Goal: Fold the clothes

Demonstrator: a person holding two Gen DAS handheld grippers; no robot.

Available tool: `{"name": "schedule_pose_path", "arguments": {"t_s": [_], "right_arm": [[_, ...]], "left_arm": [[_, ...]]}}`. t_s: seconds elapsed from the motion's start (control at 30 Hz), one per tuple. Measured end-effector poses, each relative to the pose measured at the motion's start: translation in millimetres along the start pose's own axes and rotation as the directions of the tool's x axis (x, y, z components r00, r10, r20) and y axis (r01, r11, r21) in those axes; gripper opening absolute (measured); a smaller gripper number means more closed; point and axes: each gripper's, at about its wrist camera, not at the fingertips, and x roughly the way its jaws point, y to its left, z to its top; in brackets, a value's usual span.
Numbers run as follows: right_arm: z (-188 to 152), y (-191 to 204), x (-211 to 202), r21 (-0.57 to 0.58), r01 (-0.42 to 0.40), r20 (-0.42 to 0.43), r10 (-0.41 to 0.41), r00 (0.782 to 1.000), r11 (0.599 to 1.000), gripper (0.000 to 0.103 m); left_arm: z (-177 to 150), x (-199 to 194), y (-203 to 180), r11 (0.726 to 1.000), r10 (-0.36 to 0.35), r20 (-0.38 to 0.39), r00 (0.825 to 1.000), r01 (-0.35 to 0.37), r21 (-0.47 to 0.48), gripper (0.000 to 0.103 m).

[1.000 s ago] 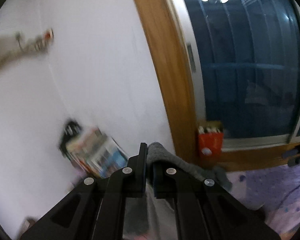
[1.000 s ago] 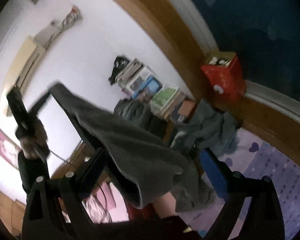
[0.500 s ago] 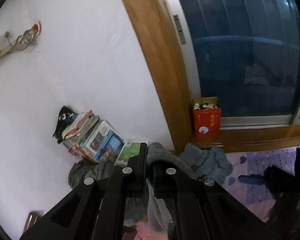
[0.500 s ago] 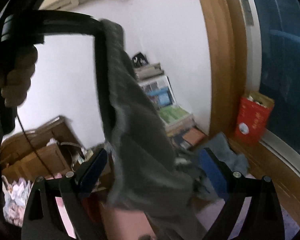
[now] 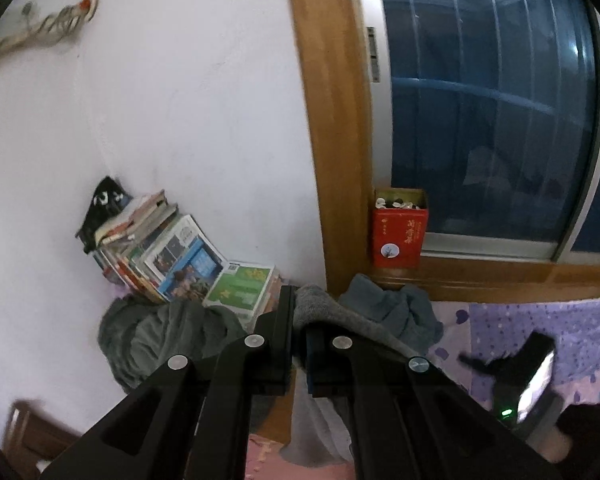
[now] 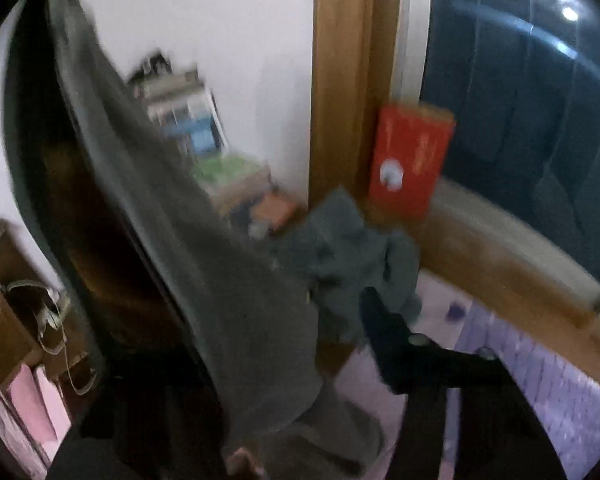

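Left gripper (image 5: pixel 296 320) jaws clenched on the grey garment (image 5: pixel 340 316); right gripper (image 6: pixel 340 340) jaws closing around its lower-centre hanging cloth; best pinch the edge squarely.

Soft, matt grey fleece garment (image 5: pixel 340 316) pinched in matt black plastic left gripper (image 5: pixel 298 320) (silver metal screws); glossy paper books (image 5: pixel 180 256), varnished wooden window frame (image 5: pixel 328 140), glossy red box (image 5: pixel 398 236).
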Motion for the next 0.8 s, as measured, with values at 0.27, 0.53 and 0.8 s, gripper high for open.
{"name": "schedule_pose_path", "arguments": {"t_s": [0.27, 0.53, 0.8], "right_arm": [[30.7, -44.5, -34.9, 0.150, -0.104, 0.094, 0.091, 0.991, 0.983, 0.001], [104.3, -41.0, -110.3, 0.093, -0.246, 0.174, 0.228, 0.958, 0.965, 0.001], [139.7, 28.3, -126.9, -0.037, -0.253, 0.149, 0.256, 0.955, 0.967, 0.001]], "left_arm": [[-34.1, 17.3, 46.0, 0.998, -0.023, 0.003, 1.000, 0.023, -0.066, 0.004], [-94.8, 55.9, 73.7, 0.963, -0.148, -0.020, 0.989, 0.140, -0.230, 0.004], [-179.3, 58.9, 84.9, 0.803, -0.327, 0.124, 0.937, 0.345, -0.485, 0.008]]}}
